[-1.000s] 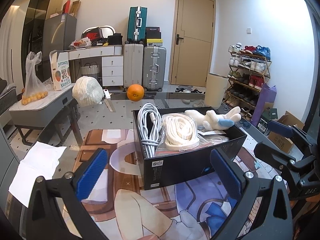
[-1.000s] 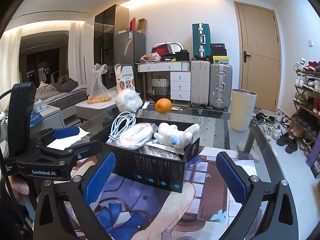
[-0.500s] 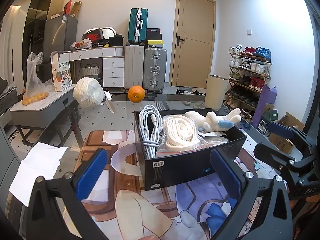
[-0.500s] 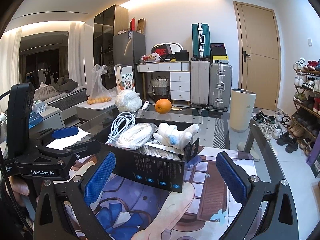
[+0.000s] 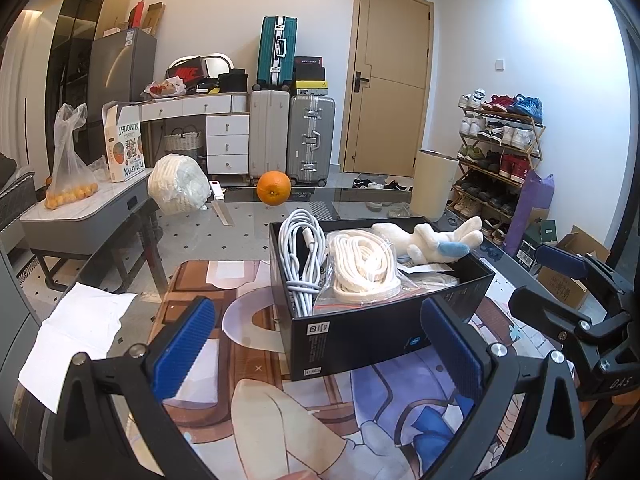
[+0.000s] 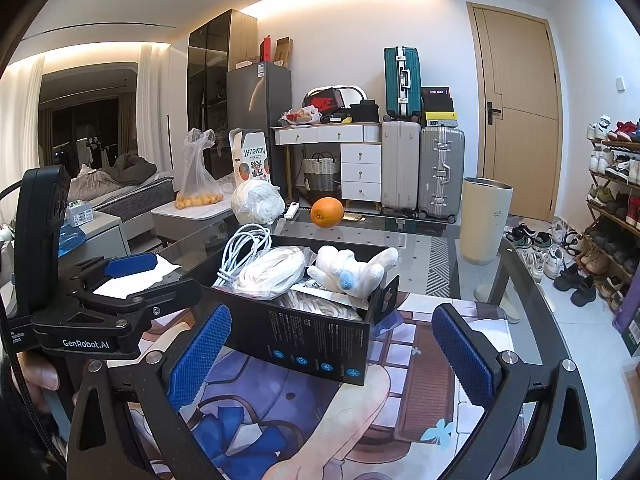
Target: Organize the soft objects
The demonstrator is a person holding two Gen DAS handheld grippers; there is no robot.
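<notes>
A black cardboard box (image 5: 360, 340) (image 6: 312, 344) stands on the printed mat on the glass table. Inside it lie a coiled white cable (image 5: 302, 256) (image 6: 244, 244), a bagged coil of white rope (image 5: 362, 264) (image 6: 272, 272) and a white plush toy with a blue patch (image 5: 436, 240) (image 6: 352, 268). My left gripper (image 5: 316, 344) is open and held just short of the box's near side, nothing between its blue pads. My right gripper (image 6: 332, 352) is also open, facing the box's other long side, empty. Each gripper shows at the edge of the other's view.
An orange (image 5: 273, 187) (image 6: 327, 212), a white wrapped bundle (image 5: 176, 184) (image 6: 256, 202) and a small white tool (image 5: 220, 204) sit at the table's far end. A white paper sheet (image 5: 76, 332) lies at the left. A side table with a bag of fruit (image 5: 68, 176), suitcases and a shoe rack surround the table.
The left wrist view has lifted very slightly, so the box sits a touch lower in frame. Both grippers stay open and the box contents have not moved.
</notes>
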